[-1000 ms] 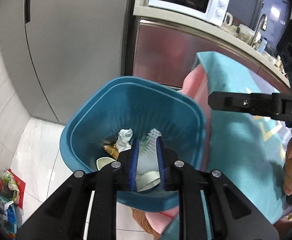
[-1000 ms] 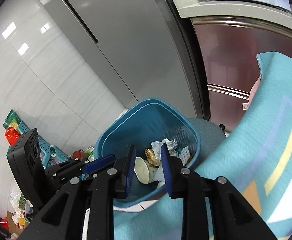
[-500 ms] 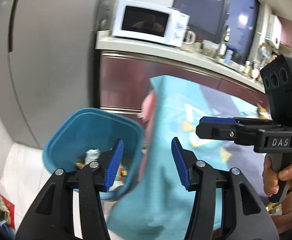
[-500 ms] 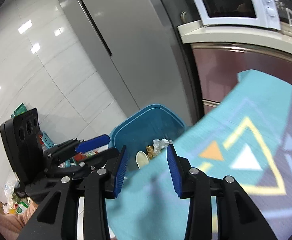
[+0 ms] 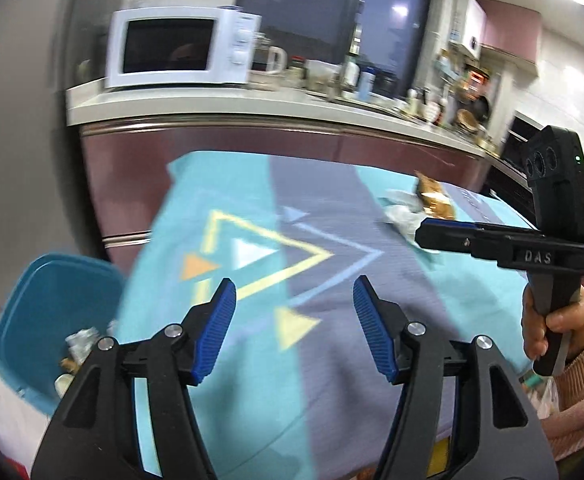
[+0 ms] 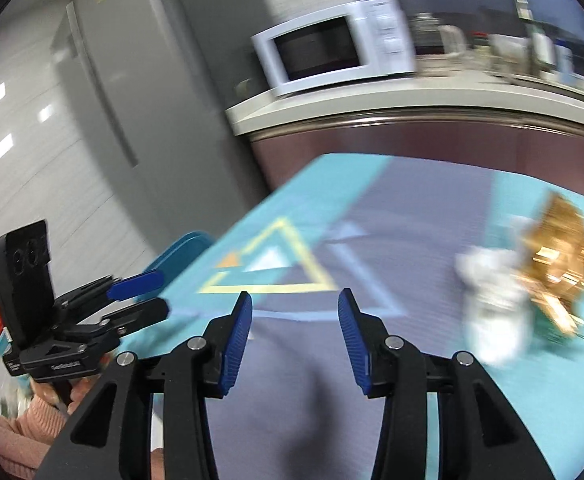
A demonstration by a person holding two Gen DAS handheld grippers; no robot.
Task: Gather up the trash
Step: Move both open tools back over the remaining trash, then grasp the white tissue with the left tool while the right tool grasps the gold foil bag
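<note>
You are ranging over the cloth-covered worktop beside the blue bin, both claws, left claw and right claw, opening on nothing, heading for the white wad and gold wrapper needing grasping next.

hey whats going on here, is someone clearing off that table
A person is collecting trash with a hand-held gripper in each hand. Both the left gripper and the right gripper are over the patterned tablecloth with jaws opening and nothing between them. The blue bin beside the table already holds some scraps. On the cloth there is still a crumpled white tissue and a gold wrapper, close to the right gripper, so those look like the next pickup.
</note>
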